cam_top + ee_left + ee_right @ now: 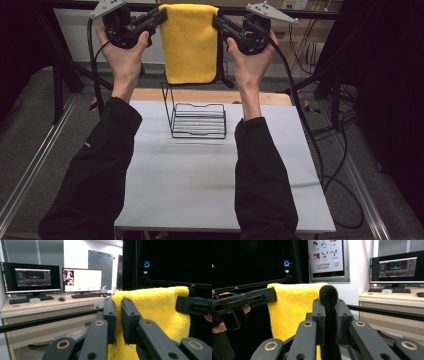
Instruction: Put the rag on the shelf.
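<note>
Black jaws of left gripper [119,322] clamped on left edge of fluffy yellow towel [189,42]; right gripper [329,322] clamped on its dark-looking right edge. Towel held aloft, hanging above black wire rack [198,120] on grey table [200,185]. Both forearms raised, extended forward.

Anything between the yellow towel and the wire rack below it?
Nothing visible. The yellow towel hangs folded between the left gripper and right gripper, each shut on a top corner. In the high view the open wire rack on the table sits below it, with nothing between.
</note>
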`<move>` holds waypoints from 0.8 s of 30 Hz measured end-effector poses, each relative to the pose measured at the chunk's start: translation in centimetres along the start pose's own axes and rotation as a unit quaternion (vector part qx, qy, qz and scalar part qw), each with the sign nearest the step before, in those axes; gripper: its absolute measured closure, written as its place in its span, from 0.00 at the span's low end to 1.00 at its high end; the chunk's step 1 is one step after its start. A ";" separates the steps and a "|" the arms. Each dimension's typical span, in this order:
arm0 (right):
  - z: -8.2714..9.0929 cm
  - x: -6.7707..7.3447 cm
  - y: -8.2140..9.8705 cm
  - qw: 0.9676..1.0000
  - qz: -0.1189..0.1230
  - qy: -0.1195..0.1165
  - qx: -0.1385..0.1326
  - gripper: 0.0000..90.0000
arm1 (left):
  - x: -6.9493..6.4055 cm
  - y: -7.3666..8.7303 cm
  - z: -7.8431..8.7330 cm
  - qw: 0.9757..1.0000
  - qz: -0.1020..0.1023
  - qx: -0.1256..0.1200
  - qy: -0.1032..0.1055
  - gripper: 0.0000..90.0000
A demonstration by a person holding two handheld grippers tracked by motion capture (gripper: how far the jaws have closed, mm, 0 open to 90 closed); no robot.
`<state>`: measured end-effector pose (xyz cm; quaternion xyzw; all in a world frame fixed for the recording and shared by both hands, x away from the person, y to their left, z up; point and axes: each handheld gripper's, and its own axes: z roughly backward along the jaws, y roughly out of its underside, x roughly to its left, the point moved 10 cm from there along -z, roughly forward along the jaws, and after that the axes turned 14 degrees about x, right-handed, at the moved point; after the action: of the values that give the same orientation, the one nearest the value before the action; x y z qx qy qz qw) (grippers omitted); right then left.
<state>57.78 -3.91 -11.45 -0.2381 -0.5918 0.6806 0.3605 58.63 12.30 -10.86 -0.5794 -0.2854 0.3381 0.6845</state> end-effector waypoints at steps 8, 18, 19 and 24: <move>-0.8 -0.8 -0.7 1.000 -0.003 0.005 -0.005 0.89 | 0.7 -0.5 -1.2 1.000 -0.004 0.003 -0.009 0.92; -2.5 -1.6 0.6 1.000 0.008 0.011 0.012 0.89 | 1.8 1.4 -2.2 1.000 -0.006 0.018 -0.016 0.92; -2.6 -1.6 0.8 1.000 0.008 0.011 0.014 0.89 | 1.9 1.7 -2.3 1.000 -0.008 0.019 -0.017 0.92; -3.2 -1.7 2.1 0.999 0.014 0.012 0.027 0.89 | 2.2 3.3 -2.5 0.999 -0.011 0.029 -0.015 0.92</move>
<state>60.81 -3.27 -14.33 -0.2448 -0.5655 0.6981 0.3647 61.48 12.86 -14.57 -0.5506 -0.2922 0.3474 0.7005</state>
